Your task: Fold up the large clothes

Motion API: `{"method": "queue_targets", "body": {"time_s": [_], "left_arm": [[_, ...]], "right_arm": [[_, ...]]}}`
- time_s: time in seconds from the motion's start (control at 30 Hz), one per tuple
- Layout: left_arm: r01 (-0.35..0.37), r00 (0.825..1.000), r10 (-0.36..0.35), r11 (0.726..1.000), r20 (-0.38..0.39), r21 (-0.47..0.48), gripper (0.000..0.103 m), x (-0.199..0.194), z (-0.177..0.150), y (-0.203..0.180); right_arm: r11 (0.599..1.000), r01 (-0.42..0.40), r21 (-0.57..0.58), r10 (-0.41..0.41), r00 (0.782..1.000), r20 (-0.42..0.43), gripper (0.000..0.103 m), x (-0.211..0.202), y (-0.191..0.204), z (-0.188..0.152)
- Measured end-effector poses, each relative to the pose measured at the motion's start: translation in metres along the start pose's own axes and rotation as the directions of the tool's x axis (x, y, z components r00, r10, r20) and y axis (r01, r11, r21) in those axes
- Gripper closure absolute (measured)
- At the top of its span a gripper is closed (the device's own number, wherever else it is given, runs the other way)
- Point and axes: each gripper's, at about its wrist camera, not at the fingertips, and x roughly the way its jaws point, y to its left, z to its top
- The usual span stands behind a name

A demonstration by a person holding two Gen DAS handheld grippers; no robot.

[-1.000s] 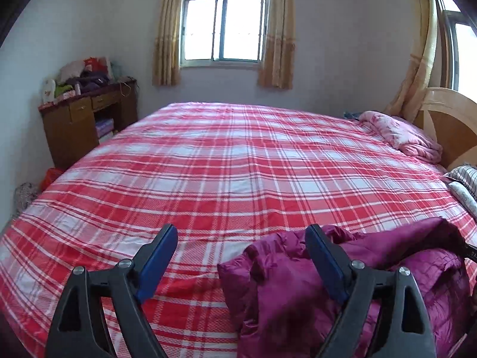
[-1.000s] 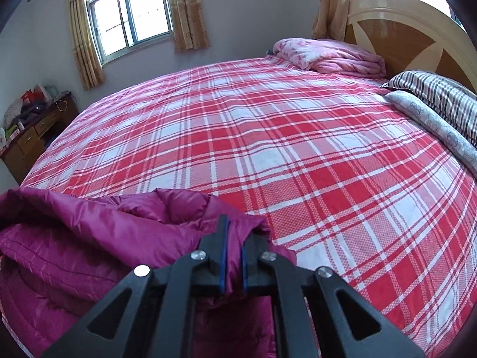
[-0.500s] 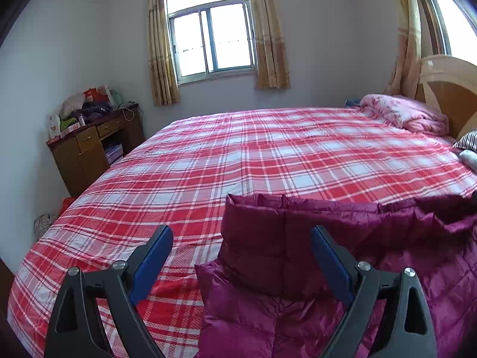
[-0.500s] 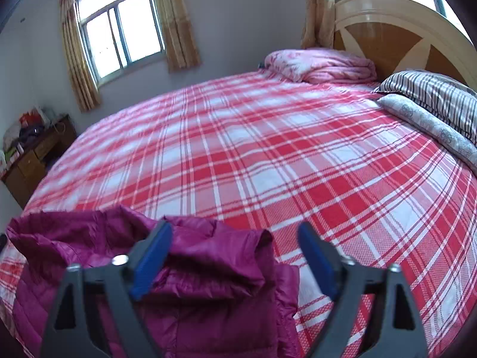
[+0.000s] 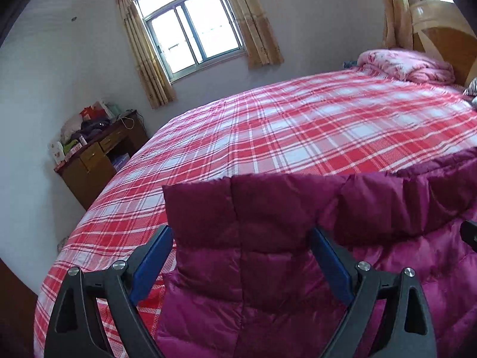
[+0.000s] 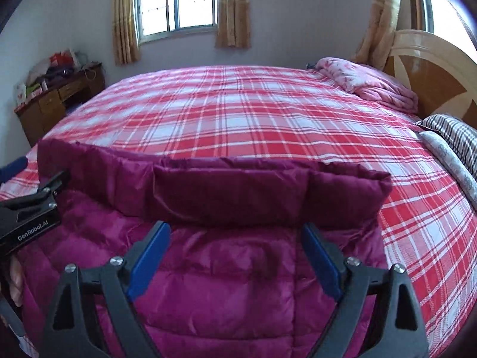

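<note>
Jacket (image 6: pixel 226 283), magenta puffer, lies at near edge of plaid bed (image 6: pixel 238 113); far edge turned over in one band, so first fold looks done; your left gripper (image 5: pixel 241 265) and right gripper (image 6: pixel 235 256) both gape wide above it, holding nothing; further folds left.

- Beyond the purple jacket (image 6: pixel 226 256) we see a wide stretch of checked bed (image 6: pixel 238 125) lying bare, free for a tool to pass.
- At the head end the folded pink quilt (image 6: pixel 369 83), striped pillow (image 6: pixel 453 134) and headboard (image 6: pixel 432 71) block the way.
- The cluttered worktop (image 5: pixel 98 158) stands beside the bed's far corner; the gap between looks narrow, as far as we can tell.
</note>
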Motion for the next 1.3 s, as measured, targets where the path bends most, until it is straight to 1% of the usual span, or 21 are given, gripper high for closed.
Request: {"method": "queue_targets", "body": {"time_s": [0.03, 0.1, 0.17, 0.3, 0.47, 0.87, 1.3], "left_arm": [[-0.007, 1.000, 0.007, 1.000, -0.027, 0.017, 0.010, 0.011, -0.003, -0.005], [-0.008, 0.997, 0.008, 1.000, -0.079, 0.007, 0.010, 0.029, -0.012, -0.008], [0.016, 0.996, -0.018, 1.000, -0.090, -0.027, 0.010, 0.036, -0.015, -0.006], [0.040, 0.992, -0.046, 0.998, -0.117, -0.053, 0.007, 0.045, -0.018, -0.004], [0.082, 0.981, -0.098, 0.991, -0.166, -0.103, 0.003, 0.056, -0.019, 0.002], [0.046, 0.979, -0.055, 0.998, -0.196, -0.049, 0.001, 0.063, -0.019, -0.010], [0.033, 0.979, -0.040, 0.999, -0.202, -0.037, 0.001, 0.065, -0.019, -0.012]], "right_arm": [[1.000, 0.010, 0.004, -0.010, 1.000, -0.011, 0.014, 0.008, -0.001, -0.002], [1.000, 0.008, 0.030, -0.007, 0.999, -0.035, 0.014, 0.020, -0.008, -0.006], [0.998, -0.002, 0.058, 0.004, 0.999, -0.038, 0.014, 0.024, -0.015, -0.008], [0.998, -0.003, 0.069, 0.005, 0.999, -0.043, 0.014, 0.030, -0.016, -0.011], [0.997, -0.003, 0.080, 0.007, 0.999, -0.052, 0.013, 0.035, -0.014, -0.012], [0.995, 0.011, 0.097, -0.003, 0.996, -0.089, 0.012, 0.044, -0.015, -0.012], [0.995, 0.038, 0.087, -0.027, 0.991, -0.130, 0.009, 0.052, -0.013, -0.013]]}}
